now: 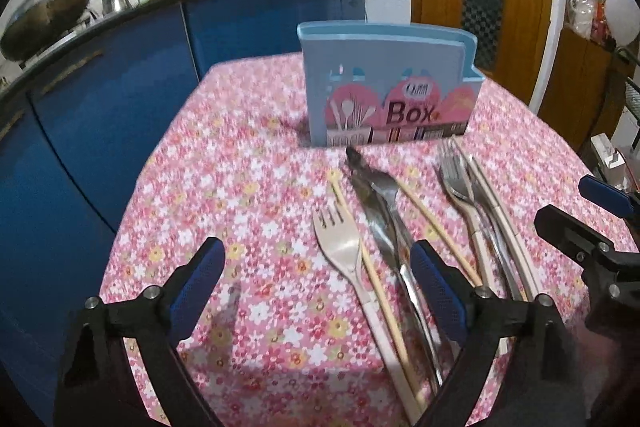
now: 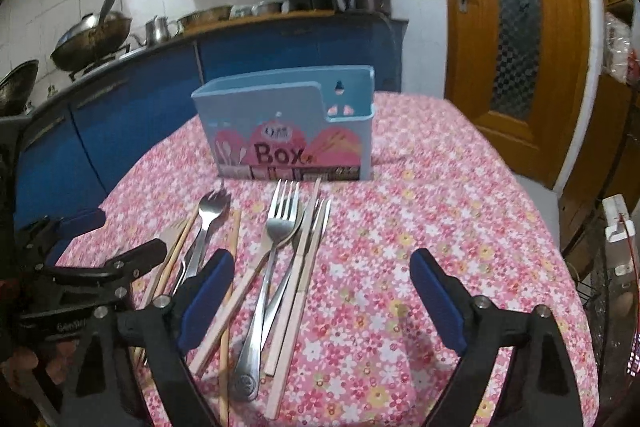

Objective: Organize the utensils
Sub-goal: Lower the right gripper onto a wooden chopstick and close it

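The utensils (image 1: 384, 227) lie mid-table, handles toward the near edge, tips toward the blue box (image 1: 386, 95). The left gripper (image 1: 316, 287), spread open and empty, straddles the pale fork (image 1: 344, 251); the right gripper (image 2: 320, 291) is equally open.

L claw (image 1: 318, 285) & R claw (image 2: 322, 291) side by side, jaws wide, angled down.

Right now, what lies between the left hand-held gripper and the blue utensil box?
In the left wrist view, a cream fork, chopsticks and metal cutlery lie on the floral tablecloth between the left hand-held gripper and box.
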### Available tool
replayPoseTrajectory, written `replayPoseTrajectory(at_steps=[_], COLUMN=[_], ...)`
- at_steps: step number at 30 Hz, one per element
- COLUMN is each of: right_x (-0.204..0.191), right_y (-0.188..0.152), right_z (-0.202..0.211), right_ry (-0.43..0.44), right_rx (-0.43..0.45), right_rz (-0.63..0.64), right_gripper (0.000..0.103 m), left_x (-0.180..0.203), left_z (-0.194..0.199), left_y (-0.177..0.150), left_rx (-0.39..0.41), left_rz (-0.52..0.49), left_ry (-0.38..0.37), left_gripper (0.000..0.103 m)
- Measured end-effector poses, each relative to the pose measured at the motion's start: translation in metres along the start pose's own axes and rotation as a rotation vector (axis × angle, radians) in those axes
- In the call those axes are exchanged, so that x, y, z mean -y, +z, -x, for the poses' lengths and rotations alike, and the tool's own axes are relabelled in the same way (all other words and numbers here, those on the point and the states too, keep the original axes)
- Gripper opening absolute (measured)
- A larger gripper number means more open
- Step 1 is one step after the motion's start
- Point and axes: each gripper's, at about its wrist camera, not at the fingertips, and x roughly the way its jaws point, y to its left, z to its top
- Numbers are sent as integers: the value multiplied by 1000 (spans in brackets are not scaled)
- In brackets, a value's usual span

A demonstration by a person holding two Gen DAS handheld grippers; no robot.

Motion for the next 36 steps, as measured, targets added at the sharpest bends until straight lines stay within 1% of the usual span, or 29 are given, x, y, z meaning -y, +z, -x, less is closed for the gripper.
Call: replayPoseTrajectory(at_steps=[2, 5, 6, 7, 8, 10, 12, 13, 15, 17, 19, 20, 22, 24, 27, 29, 30, 31, 32, 33, 36], right_x=[0, 3, 5, 8, 11, 14, 16, 16, 15, 14, 14, 14, 13, 14, 17, 21, 22, 21, 22, 23, 22], right_y=[1, 4, 5, 7, 8, 10, 12, 13, 13, 14, 14, 15, 19, 22, 26, 27, 28, 28, 29, 29, 30], right_z=[-3, -11, -15, -19, -24, -30, -35, -37, -42, -48, -54, -56, -59, -64, -74, -81, -83, -82, -83, -84, -83], right_ry=[19, 51, 65, 77, 90, 105, 121, 129, 141, 153, 168, 177, 190, 220, 255, 297, 308, 315, 337, 353, 370], right_rx=[-35, -112, -144, -176, -209, -265, -302, -323, -356, -392, -421, -431, -449, -474, -501, -519, -517, -511, -510, -513, -511], right_rz=[10, 17, 17, 14, 11, 6, 9, 16, 32, 41, 44, 43, 43, 32, 14, -17, -20, -18, -25, -27, -16], right_gripper=[86, 77, 72, 68, 65, 56, 51, 48, 45, 42, 37, 36, 30, 27, 27, 27, 23, 17, 15, 11, 10], left_x=[-6, -13, -15, -16, -18, -19, -21, -22, -21, -20, -18, -18, -16, -12, -6, -4, -4, -5, -6, -9, -16], left_z=[-6, -8, -10, -12, -16, -22, -30, -32, -36, -37, -42, -44, -46, -48, -49, -50, -50, -50, -50, -49, -48], left_y=[2, 2, 2, 3, 4, 5, 4, 5, 6, 8, 12, 14, 18, 20, 19, 20, 21, 21, 21, 21, 22], left_rx=[-45, -100, -119, -136, -167, -211, -259, -271, -281, -281, -294, -302, -313, -319, -316, -312, -311, -310, -311, -314, -326], left_rz=[14, 27, 29, 30, 34, 43, 58, 61, 61, 52, 53, 56, 48, 28, 8, 0, -1, 2, 8, 22, 66], left_ry=[-18, -39, -45, -49, -61, -80, -124, -136, -157, -164, -181, -189, -196, -193, -186, -184, -182, -180, -186, -196, -216], left_gripper=[92, 90, 88, 83, 77, 72, 69, 67, 67, 63, 62, 61, 57, 55, 53, 47, 45, 39, 31, 28, 27])
